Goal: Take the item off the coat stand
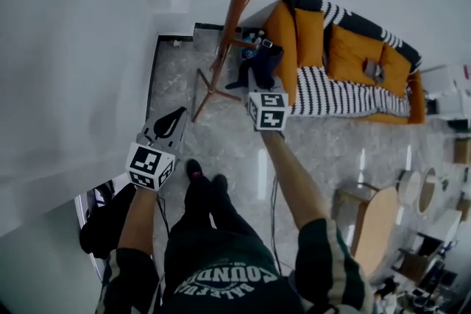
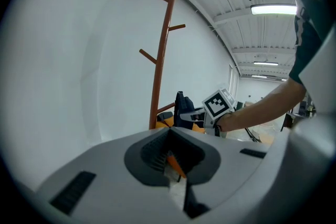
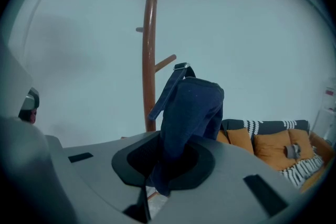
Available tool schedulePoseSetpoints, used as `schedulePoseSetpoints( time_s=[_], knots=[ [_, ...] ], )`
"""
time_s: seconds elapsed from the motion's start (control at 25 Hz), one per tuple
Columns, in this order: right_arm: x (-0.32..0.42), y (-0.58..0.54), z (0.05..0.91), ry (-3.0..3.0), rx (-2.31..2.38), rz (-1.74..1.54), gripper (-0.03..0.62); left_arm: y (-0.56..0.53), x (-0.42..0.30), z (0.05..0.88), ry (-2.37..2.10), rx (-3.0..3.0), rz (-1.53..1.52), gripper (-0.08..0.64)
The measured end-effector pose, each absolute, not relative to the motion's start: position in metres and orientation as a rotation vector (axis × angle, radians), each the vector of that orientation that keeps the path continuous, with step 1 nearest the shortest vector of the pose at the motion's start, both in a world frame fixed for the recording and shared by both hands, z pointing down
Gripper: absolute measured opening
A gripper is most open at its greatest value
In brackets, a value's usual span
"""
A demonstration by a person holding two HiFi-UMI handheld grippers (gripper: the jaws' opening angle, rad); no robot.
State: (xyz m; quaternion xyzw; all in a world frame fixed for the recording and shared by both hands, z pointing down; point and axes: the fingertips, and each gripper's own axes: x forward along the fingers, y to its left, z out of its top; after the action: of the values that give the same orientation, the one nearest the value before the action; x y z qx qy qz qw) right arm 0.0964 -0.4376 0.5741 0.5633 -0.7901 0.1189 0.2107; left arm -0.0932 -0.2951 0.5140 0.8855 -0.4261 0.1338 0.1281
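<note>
Between the jaws of my right gripper sits the lower part of the dark blue item, and the jaws are clamped on its fabric. Above the gripper the item rises to a strap whose top meets the tip of a low peg on the brown coat stand. The stand's pole rises just beyond and to the left of the item. Off to the right of this gripper, and farther back, is an orange sofa with a black-and-white striped cover.

From my head view, the right gripper reaches forward to the item, which hangs between the stand and the sofa's near end. My left gripper is held low and well to the left of the right one, over the grey marbled floor and near the stand's foot. Its jaws are drawn together with nothing gripped; in its own view, the left gripper shows only a thin slit. Ahead of it and to the right I see the item and my right gripper.

Each gripper's cube bears black-and-white square markers, no letters. My dark shirt has pale print lying upside down to the camera; its big word looks like "COUNDS", though I cannot read it surely.
</note>
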Motion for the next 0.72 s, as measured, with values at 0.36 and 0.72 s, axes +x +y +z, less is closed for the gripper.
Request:
schedulePoseSetpoints(
  time_s=[0.36,0.72],
  knots=[
    [0.119,-0.387,0.515,-2.265,1.573,0.315,0.038,-0.293,-0.070,0.464,-1.254,2.651,0.350,0.000],
    [0.121,-0.321,0.462,-2.397,1.513,0.319,0.038,-0.289,-0.057,0.420,-1.272,2.727,0.324,0.000]
  ],
)
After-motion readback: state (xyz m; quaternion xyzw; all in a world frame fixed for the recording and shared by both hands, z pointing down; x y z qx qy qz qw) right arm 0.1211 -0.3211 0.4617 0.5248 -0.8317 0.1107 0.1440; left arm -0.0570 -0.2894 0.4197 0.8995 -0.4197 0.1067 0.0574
